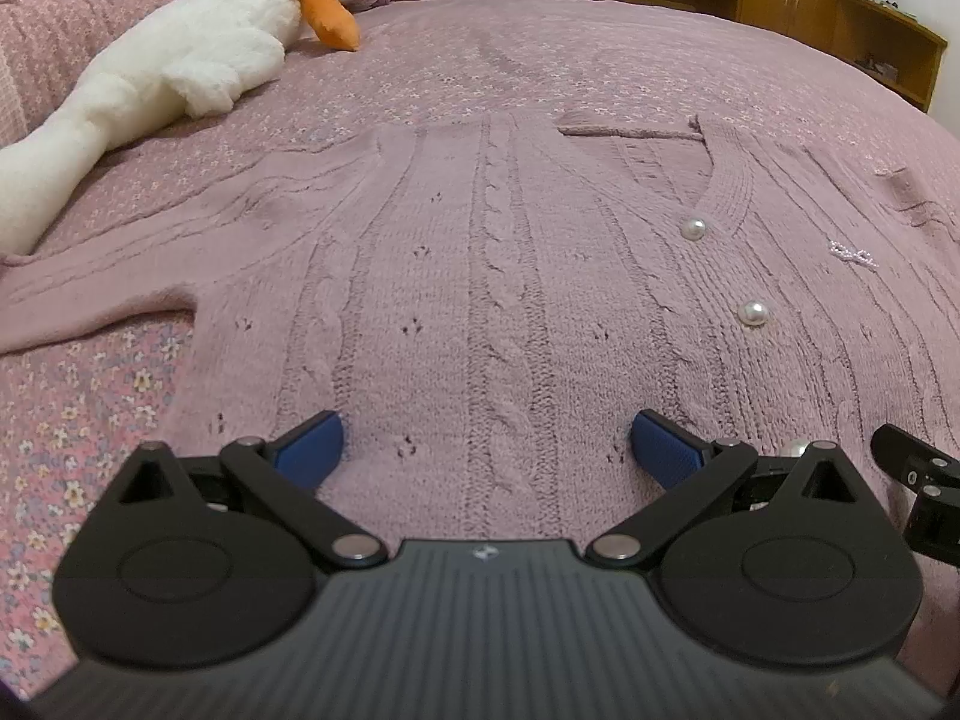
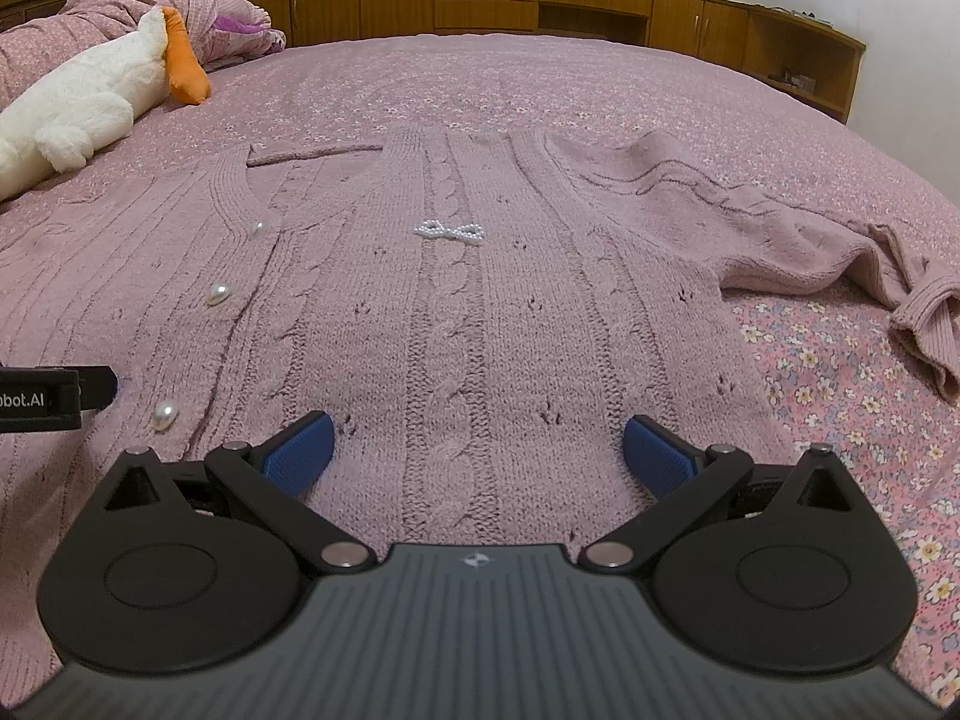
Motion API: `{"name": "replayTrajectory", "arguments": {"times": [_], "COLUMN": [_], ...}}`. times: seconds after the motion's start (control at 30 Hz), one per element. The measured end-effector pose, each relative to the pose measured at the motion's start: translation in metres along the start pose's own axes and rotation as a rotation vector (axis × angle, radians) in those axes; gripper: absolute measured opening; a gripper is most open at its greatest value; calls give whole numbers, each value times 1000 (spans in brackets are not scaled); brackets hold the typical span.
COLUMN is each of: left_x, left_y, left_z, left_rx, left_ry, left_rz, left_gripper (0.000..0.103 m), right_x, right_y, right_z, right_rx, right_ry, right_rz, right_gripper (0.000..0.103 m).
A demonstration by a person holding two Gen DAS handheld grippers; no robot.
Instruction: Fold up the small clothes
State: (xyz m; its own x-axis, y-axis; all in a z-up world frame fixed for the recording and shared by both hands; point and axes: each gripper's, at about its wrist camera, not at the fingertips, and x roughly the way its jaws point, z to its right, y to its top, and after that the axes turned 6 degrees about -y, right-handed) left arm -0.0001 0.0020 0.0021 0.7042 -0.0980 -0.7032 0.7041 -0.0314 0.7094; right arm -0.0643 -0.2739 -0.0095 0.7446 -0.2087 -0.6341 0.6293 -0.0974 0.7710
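Your left tool has its blue-padded fingers spread wide apart, holding nothing, low over the hem end of the mauve cable-knit cardigan. Your right tool is the same: blue pads wide apart, empty, over the hem on the other half of the cardigan. Each tool shows at the edge of the other's view, so they sit side by side. The cardigan lies flat, front up, spread on the pink floral bedspread, hem toward you and neckline away. Round pearl buttons run down the placket between the two tools; a small beaded pearl bow sits on the chest panel ahead of the right tool. Left sleeve stretches out flat to the side; right sleeve is bunched and rumpled, cuff turned down. Beyond the cardigan, a white plush goose with orange beak lies beside a heaped pink quilt. Wooden cabinets line the far wall.
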Motion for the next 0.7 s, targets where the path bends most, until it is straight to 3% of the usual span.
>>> {"name": "replayTrajectory", "arguments": {"times": [0.7], "left_x": [3], "left_y": [2], "left_z": [-1], "left_rx": [17], "left_ry": [-12], "left_rz": [-29], "left_gripper": [103], "right_x": [0], "right_y": [13], "right_z": [5], "right_rx": [-18], "right_ry": [73], "right_rz": [-74], "right_gripper": [103]}}
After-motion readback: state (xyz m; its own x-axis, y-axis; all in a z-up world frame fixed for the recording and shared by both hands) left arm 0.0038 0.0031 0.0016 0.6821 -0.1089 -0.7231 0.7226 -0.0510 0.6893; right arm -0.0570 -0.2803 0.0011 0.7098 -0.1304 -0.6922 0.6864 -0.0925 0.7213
